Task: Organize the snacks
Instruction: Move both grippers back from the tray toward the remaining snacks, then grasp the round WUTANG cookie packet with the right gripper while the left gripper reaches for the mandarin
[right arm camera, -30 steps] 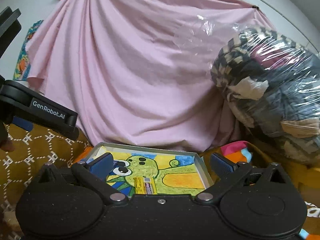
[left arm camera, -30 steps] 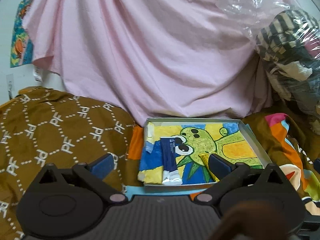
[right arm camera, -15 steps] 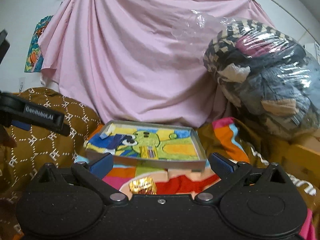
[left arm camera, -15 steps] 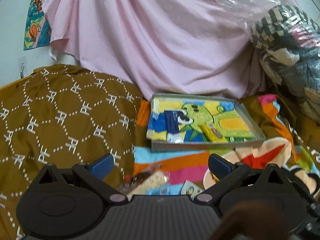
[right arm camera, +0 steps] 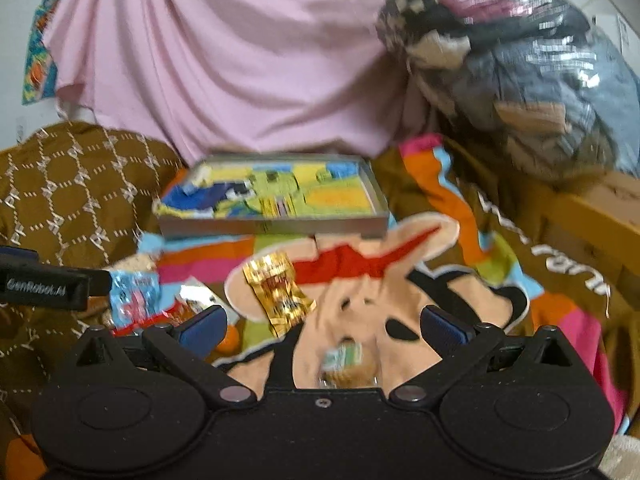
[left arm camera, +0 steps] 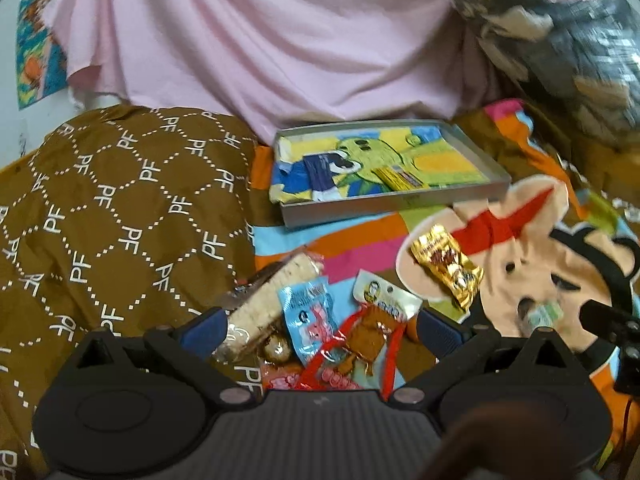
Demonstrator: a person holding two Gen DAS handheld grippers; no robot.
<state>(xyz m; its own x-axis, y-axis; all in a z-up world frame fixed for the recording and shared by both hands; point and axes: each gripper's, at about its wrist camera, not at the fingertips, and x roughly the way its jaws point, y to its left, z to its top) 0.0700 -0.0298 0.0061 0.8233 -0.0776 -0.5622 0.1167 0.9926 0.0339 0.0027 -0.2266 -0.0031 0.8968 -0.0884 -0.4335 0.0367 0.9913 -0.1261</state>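
Both grippers are sitting with fingers spread wide, holding nothing. Left gripper is hanging over the snack pile at lower centre of its view: blue packet, red-and-brown packet, long pale wafer bar. Right gripper is framing the small green-white sweet, with the gold foil packet just above it.

Destination looks like the grey tray at upper centre, already holding a dark blue stick pack and a yellow strip.

Advice: packets overlap, so I'd be taking the top one only, pinching a crimped edge, not the puffed middle. Foil and film look slick and crinkly; bedding underneath is soft and will give, so come down gently. The bar looks rigid; grip across its narrow width.
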